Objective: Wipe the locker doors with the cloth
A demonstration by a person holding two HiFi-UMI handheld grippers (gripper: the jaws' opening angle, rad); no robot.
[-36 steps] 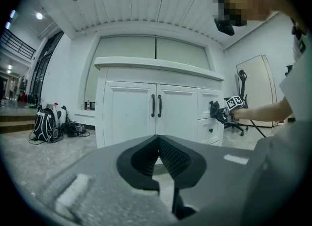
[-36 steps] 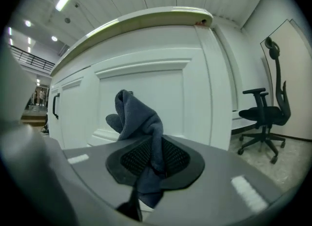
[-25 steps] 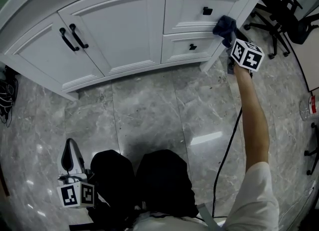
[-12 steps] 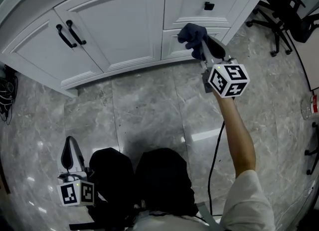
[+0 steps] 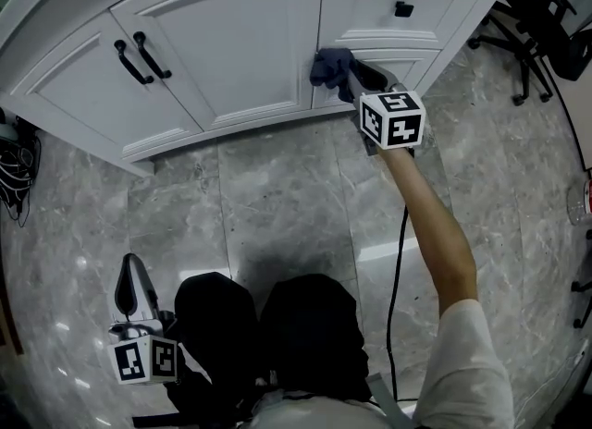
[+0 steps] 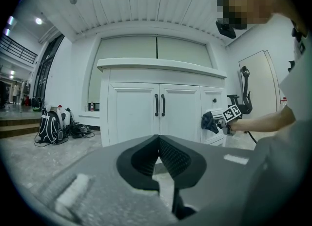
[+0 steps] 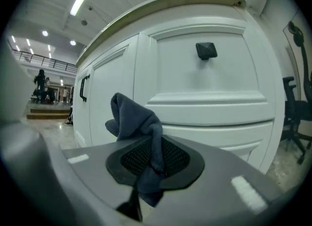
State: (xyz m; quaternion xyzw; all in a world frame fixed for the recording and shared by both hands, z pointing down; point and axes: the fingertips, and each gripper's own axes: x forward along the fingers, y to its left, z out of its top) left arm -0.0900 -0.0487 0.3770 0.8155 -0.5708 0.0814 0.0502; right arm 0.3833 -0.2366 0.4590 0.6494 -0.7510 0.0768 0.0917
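The white locker has two doors (image 5: 231, 39) with black handles (image 5: 153, 55) and two drawers (image 5: 398, 2) to their right. My right gripper (image 5: 349, 74) is shut on a dark blue cloth (image 5: 328, 65), which sits at the locker front where the right door meets the lower drawer. In the right gripper view the cloth (image 7: 134, 120) bunches up from between the pads, with the drawer knob (image 7: 206, 50) above. My left gripper (image 5: 129, 270) hangs low beside the person's knee, shut and holding nothing; its pads (image 6: 168, 157) meet at the tip.
An office chair (image 5: 536, 39) stands at the right of the locker. A black cable (image 5: 400, 270) trails over the grey marble floor (image 5: 268, 205). Dark bags (image 5: 14, 168) lie at the far left. The person's knees (image 5: 268, 335) fill the bottom middle.
The right gripper has swept left and down across the drawers with the cloth, from the locker's right corner to the edge of the right door. The left gripper has stayed put.
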